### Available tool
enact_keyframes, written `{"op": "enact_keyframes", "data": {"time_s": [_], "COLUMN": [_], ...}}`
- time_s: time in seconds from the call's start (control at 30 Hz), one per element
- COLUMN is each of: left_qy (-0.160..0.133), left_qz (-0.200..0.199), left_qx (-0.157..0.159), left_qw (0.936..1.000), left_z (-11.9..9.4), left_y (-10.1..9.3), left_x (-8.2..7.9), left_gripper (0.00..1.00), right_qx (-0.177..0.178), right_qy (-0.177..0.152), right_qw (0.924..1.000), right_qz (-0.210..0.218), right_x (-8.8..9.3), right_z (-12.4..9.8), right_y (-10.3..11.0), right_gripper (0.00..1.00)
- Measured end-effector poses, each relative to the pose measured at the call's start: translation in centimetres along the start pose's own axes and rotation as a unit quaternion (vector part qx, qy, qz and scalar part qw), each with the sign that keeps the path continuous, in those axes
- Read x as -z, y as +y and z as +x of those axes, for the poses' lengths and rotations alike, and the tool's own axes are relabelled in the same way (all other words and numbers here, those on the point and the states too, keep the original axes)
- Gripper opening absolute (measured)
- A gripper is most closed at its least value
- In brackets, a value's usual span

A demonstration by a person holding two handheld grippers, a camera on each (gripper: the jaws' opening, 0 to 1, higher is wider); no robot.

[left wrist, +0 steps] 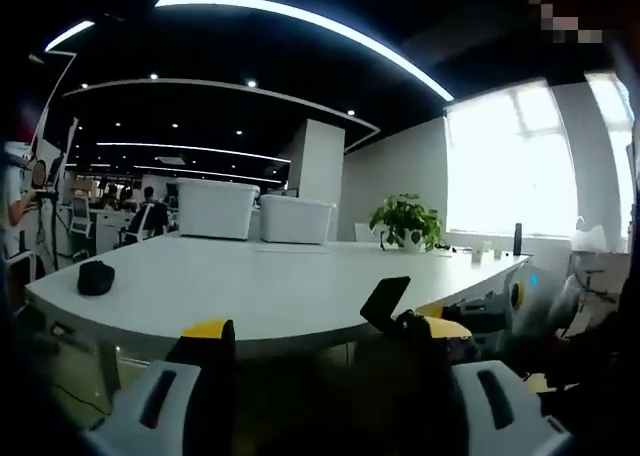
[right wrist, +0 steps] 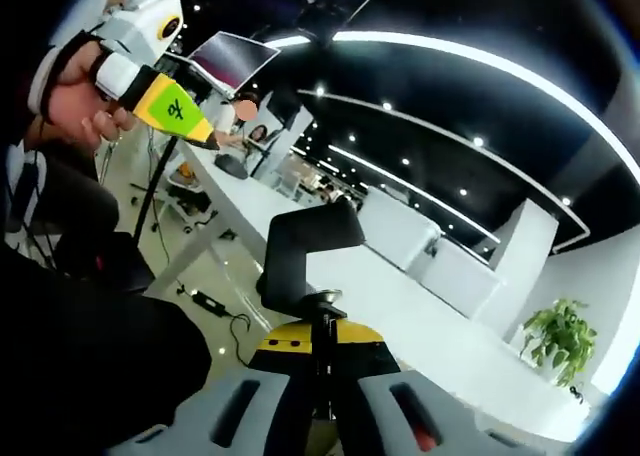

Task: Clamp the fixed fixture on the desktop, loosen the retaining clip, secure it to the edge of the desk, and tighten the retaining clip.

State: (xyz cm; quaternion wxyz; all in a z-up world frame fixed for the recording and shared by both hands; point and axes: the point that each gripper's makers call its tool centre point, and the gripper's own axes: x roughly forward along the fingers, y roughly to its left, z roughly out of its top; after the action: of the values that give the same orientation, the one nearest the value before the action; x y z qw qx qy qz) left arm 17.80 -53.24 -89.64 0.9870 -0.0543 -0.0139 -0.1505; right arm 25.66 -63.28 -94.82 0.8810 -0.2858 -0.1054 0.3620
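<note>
grey gripper fingers (left wrist: 170,401), yellow tips, green-yellow marked left gripper (right wrist: 175,111)

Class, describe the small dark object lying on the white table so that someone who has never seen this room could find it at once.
Start at the long white table in the left gripper view. Follow it to its near left corner: there lies a small black pouch, low and rounded, alone on the bare top. The two white bins and the potted plant stand far off along the back edge, so it is the one dark thing there.

Two white storage bins (left wrist: 255,212) stand at the far side of the surface (left wrist: 270,286), near a potted plant (left wrist: 407,222); a small black object (left wrist: 96,277) lies at its left end.
</note>
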Motion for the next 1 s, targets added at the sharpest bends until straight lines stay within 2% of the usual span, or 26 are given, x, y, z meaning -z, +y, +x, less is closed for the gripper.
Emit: {"op": "enact_keyframes", "data": {"time_s": [0.17,0.27,0.53,0.67,0.73,0.8,0.83,0.87,0.93,1.0], "left_qy": [-0.013,-0.013,-0.005,-0.008,-0.053,-0.042,-0.044,-0.041,-0.035,-0.024], "left_qz": [-0.002,-0.006,0.001,0.004,0.031,0.018,0.008,0.000,-0.001,0.010], "left_qx": [0.007,0.015,0.039,0.059,0.073,0.082,0.085,0.092,0.092,0.099], "left_qw": [0.9999,0.9998,0.9992,0.9982,0.9954,0.9956,0.9954,0.9949,0.9951,0.9947], "left_z": [0.1,0.2,1.0,1.5,1.7,1.9,2.1,2.2,2.5,2.5], "left_y": [0.1,-0.1,-1.3,-2.4,-3.2,-3.4,-3.5,-3.6,-3.5,-3.5], "left_x": [-0.2,-0.1,1.0,1.2,0.0,0.4,0.4,0.6,0.8,1.3], "left_gripper": [0.73,0.75,0.82,0.86,0.85,0.85,0.85,0.83,0.75,0.60], "right_qx": [0.006,0.029,0.032,0.038,0.049,0.049,0.049,0.049,0.047,0.047], "right_qy": [0.017,0.003,0.011,0.021,0.022,0.023,0.022,0.023,0.023,0.023], "right_qw": [0.9987,0.9943,0.9903,0.9829,0.9803,0.9761,0.9772,0.9775,0.9731,0.9717], "right_qz": [0.047,0.102,0.135,0.179,0.190,0.210,0.205,0.204,0.225,0.230], "right_x": [1.4,1.6,3.0,4.2,4.4,4.6,4.7,4.8,5.0,5.2], "right_z": [0.4,0.6,1.2,1.8,2.0,2.1,2.3,2.3,2.4,2.4], "right_y": [0.6,0.1,0.7,0.4,-0.1,0.1,0.3,0.3,0.4,0.4], "right_gripper": [0.02,0.02,0.02,0.02,0.02,0.02,0.02,0.02,0.02,0.02]}}
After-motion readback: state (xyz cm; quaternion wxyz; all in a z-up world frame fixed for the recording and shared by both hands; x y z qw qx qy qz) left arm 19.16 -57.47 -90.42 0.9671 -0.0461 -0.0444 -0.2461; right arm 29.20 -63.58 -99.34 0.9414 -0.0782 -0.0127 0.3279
